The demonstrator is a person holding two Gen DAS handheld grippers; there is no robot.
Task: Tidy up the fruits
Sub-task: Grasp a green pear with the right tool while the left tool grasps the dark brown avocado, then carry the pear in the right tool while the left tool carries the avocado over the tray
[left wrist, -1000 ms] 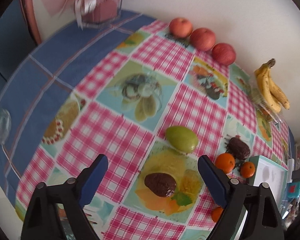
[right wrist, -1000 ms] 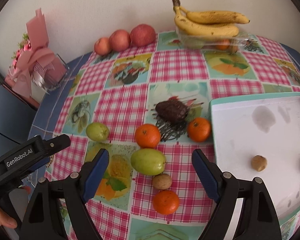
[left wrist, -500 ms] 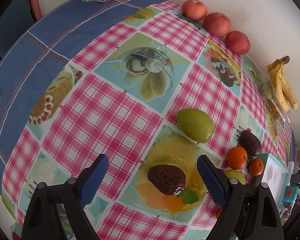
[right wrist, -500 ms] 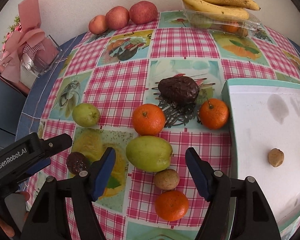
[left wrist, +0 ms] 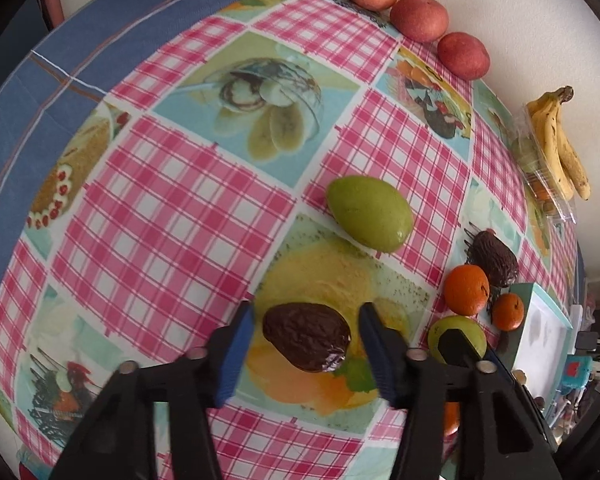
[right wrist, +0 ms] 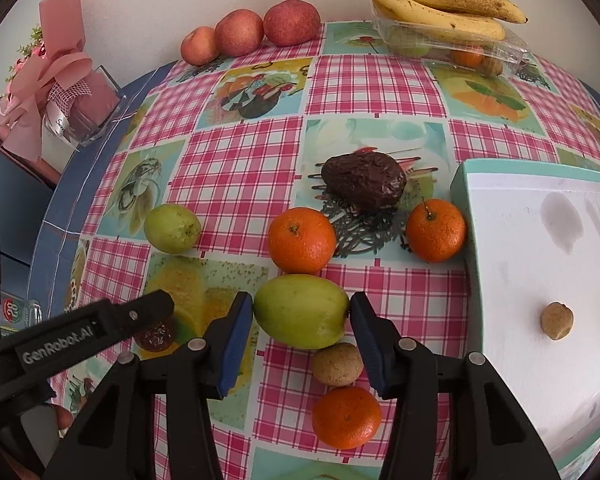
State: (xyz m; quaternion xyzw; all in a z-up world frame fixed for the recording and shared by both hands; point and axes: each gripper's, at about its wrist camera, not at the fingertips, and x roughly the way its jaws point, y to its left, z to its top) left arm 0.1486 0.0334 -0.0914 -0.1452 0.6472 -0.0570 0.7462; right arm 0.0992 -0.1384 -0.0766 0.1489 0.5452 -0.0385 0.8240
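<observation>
Both grippers straddle a fruit so that closing would pick it up. The left gripper (left wrist: 305, 338) has its jaws narrowed around a wrinkled dark fruit (left wrist: 306, 336) lying on the yellow picture of the tablecloth (left wrist: 172, 208), with slim gaps on both sides, so it does not look clamped yet. The right gripper (right wrist: 302, 322) brackets a large green fruit (right wrist: 301, 311); its left pad looks to be touching the skin and the right pad is at or just off it, so I cannot tell whether it already grips.

Like fruit seems to be gathered with like: three red apples (right wrist: 252, 34) stand in a row at the far edge by the wall, and bananas (right wrist: 440, 4) lie on a clear box at the far right. A white tray (right wrist: 540, 264) with a teal rim on the right holds a small brown fruit (right wrist: 556, 321).

The table wears a pink check cloth with fruit pictures; a white wall stands behind, and a pink wrapped bouquet (right wrist: 56, 80) at far left
</observation>
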